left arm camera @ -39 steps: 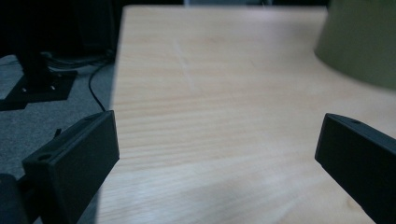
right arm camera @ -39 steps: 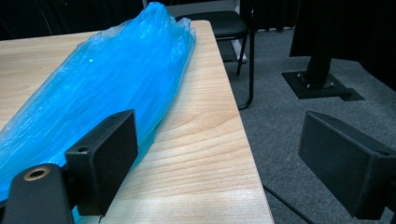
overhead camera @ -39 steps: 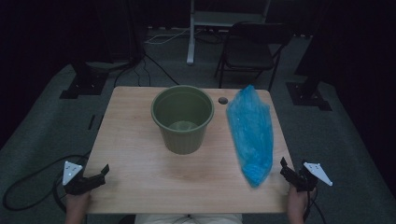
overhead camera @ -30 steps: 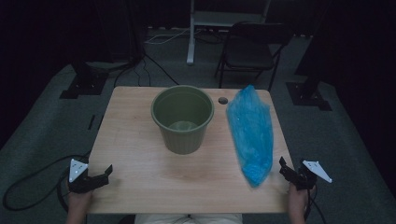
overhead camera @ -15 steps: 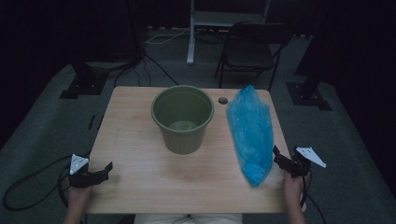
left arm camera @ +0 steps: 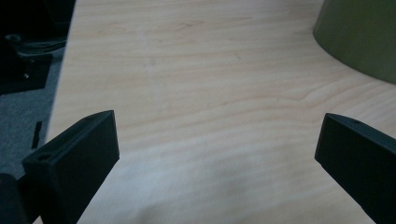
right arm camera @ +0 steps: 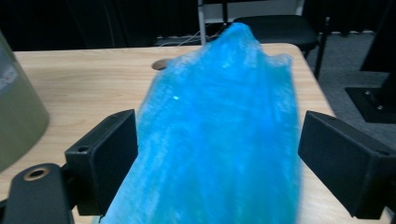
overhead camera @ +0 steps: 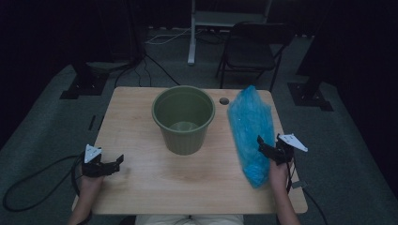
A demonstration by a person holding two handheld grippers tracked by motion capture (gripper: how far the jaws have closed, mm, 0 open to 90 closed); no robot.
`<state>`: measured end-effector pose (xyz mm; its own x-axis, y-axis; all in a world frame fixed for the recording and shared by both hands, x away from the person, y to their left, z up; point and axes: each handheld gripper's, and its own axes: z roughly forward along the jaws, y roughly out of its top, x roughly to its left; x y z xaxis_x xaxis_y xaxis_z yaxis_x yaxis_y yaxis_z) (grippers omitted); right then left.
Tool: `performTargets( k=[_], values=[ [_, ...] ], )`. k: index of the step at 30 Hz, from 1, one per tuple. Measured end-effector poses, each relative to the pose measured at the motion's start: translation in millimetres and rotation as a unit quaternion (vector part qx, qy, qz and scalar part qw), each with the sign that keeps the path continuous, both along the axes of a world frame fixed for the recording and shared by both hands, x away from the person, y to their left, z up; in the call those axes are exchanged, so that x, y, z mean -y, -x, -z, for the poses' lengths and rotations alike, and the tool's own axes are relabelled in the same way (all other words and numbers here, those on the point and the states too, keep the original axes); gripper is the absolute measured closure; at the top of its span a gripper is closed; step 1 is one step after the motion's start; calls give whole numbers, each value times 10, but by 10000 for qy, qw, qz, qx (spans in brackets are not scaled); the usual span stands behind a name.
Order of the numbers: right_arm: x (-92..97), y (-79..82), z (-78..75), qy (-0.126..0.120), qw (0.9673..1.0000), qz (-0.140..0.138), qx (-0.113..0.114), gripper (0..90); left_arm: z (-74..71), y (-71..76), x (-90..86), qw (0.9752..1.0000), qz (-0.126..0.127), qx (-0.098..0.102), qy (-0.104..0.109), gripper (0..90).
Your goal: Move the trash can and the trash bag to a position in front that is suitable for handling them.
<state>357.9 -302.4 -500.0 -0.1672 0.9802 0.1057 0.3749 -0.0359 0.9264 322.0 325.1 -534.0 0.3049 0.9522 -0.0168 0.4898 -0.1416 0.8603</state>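
A green plastic bucket (overhead camera: 183, 119) stands upright at the middle of the wooden table (overhead camera: 136, 126). Right of it a long crumpled blue plastic bag (overhead camera: 251, 133) lies along the table's right side. My right gripper (overhead camera: 264, 147) is open at the bag's near part. In the right gripper view its jaws stand on either side of the blue bag (right arm camera: 224, 130), and I cannot tell whether they touch it. My left gripper (overhead camera: 116, 163) hovers open at the near left of the table over bare wood (left arm camera: 201, 116). The bucket's wall (left arm camera: 359, 37) shows ahead to its right.
A round cable hole (overhead camera: 224, 101) sits in the table behind the bag. A folding chair (overhead camera: 251, 51) and stand bases (overhead camera: 309, 96) are on the carpet beyond the table. Cables trail from both grippers off the near edge.
My right gripper has moved forward and left from the table's near right edge until its jaws straddle the blue bag. The left gripper has barely shifted.
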Motion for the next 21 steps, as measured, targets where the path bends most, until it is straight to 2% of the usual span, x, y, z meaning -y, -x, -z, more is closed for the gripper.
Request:
performTargets(
  k=[4,7,8,13,19,21],
  values=[
    [-134,-76,-26,109,9999,-92,10,115,-34,-149,91,10000,42,31,-53,3],
    [-189,-113,-27,71,9999,-147,1,115,-51,-225,135,10000,62,34,-59,3],
    [-217,-132,-28,39,9998,-171,-16,115,-66,-302,179,9999,121,33,-35,3],
    [-387,-286,-48,31,9993,-364,-89,115,-100,-492,314,9998,192,53,-51,2],
    [-635,-485,-59,132,9974,-675,-197,115,-140,-704,509,9994,328,92,-68,2],
    [-710,-567,-57,36,9967,-768,-260,115,-152,-762,581,9993,350,144,-63,2]
  ],
)
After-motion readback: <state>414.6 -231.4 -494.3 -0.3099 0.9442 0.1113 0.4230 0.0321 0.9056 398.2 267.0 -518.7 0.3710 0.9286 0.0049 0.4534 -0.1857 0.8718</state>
